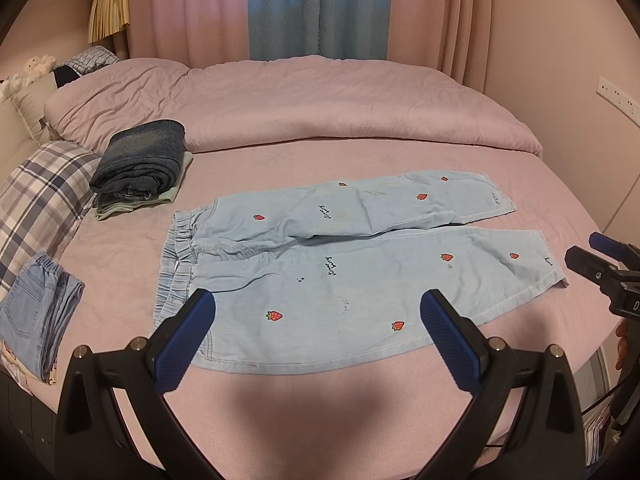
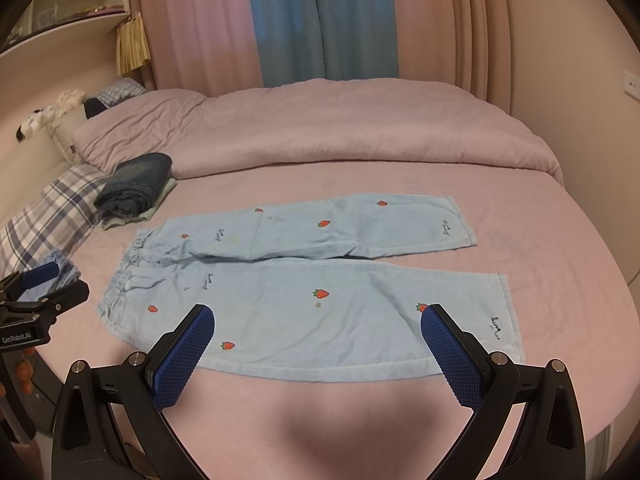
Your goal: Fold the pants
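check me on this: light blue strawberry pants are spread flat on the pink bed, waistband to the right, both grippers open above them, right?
Not quite: the waistband lies to the left, as the left wrist view shows. The pants are spread flat on the bed, with the left gripper and right gripper open.

bed (image 1: pixel 400 380): pink sheet, fills most of both views
duvet (image 1: pixel 320 100): pink, rumpled, heaped across the far side of the bed at 12 o'clock
curtains (image 1: pixel 180 8): pink, with a blue panel (image 1: pixel 316 8) in the middle, behind the bed at 12 o'clock
dark jeans (image 1: pixel 140 160): folded, on top of a pale green folded garment (image 1: pixel 168 196), at 10 o'clock, just beside the duvet's edge
checked pillow (image 1: pixel 40 200): blue and white plaid, at 9 o'clock, next to the folded pile
light jeans (image 1: pixel 36 312): folded, elastic waist, at 8 o'clock on the bed's left edge
soft toys (image 2: pixel 68 100): white, plush, at 10 o'clock by the headboard
wall socket (image 1: pixel 616 96): white, on the wall at 2 o'clock
fringed yellow cloth (image 1: pixel 108 8): hangs below a shelf at 11 o'clock
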